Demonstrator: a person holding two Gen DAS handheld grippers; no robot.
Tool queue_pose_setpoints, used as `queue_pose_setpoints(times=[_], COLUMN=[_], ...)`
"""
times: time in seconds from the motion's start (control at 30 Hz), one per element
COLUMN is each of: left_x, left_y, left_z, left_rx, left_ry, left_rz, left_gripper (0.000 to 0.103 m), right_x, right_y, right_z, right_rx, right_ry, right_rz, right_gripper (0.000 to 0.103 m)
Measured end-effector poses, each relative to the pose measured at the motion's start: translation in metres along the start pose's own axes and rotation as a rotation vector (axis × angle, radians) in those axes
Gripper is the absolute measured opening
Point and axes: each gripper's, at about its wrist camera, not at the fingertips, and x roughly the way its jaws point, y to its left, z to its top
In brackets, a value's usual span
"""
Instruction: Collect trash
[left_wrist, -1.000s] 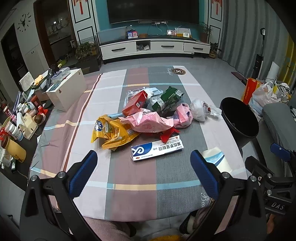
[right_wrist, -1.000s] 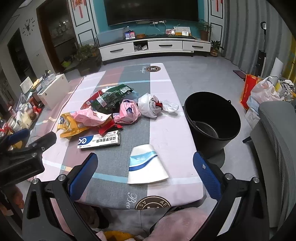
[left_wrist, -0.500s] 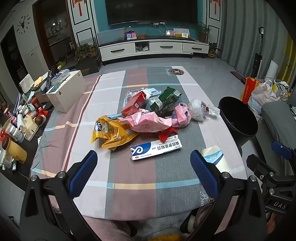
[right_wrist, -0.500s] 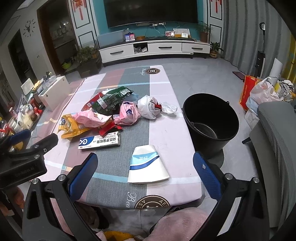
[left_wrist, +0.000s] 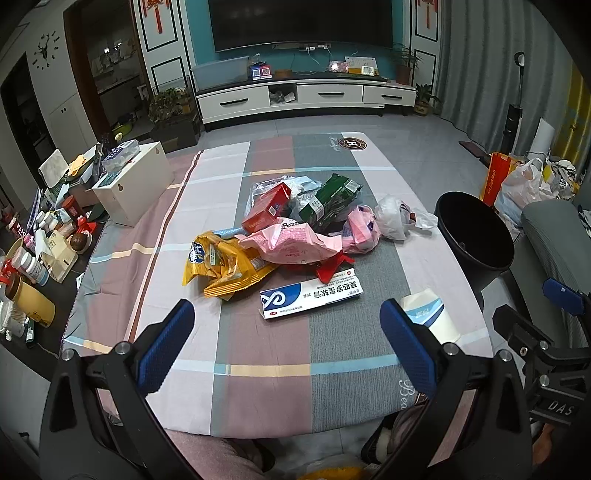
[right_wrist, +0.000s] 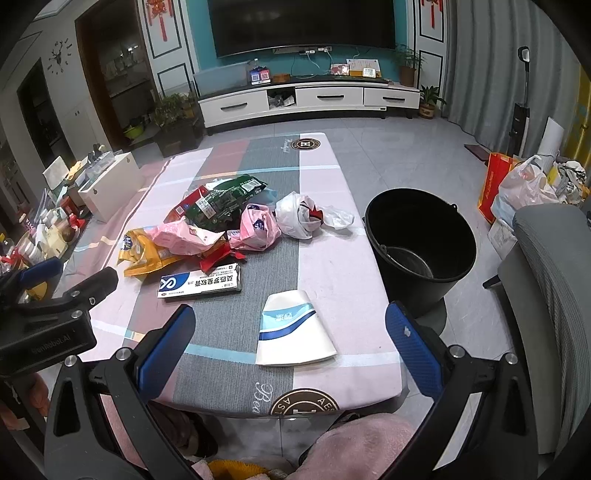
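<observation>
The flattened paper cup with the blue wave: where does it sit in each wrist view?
Left wrist: flattened paper cup at lower right, partly hidden behind the left gripper's right finger, near the table's right edge.
Right wrist: it lies in plain sight at lower centre, between the right gripper's open fingers.
Shared landmark: the blue-and-white ointment box, lying to the cup's left in both.

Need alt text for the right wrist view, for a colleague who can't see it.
The open right gripper hovers over a flattened paper cup near the table's front edge. Farther back lie a blue-and-white box and piled wrappers; a black bucket stands right.
</observation>
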Motion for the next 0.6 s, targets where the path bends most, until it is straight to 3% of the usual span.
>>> queue_pose_setpoints(times=[0.6], left_x=[0.0024], left_y=[0.0001], left_z=[-0.0001], left_rx=[0.004], left_ry=[0.013], left_rz=[-0.004], left_gripper=[0.100], right_x=[0.0036], right_y=[-0.0062], right_z=[0.0031], right_rx=[-0.008], right_ry=[0.004], right_rz=[-0.003], right_gripper=[0.100])
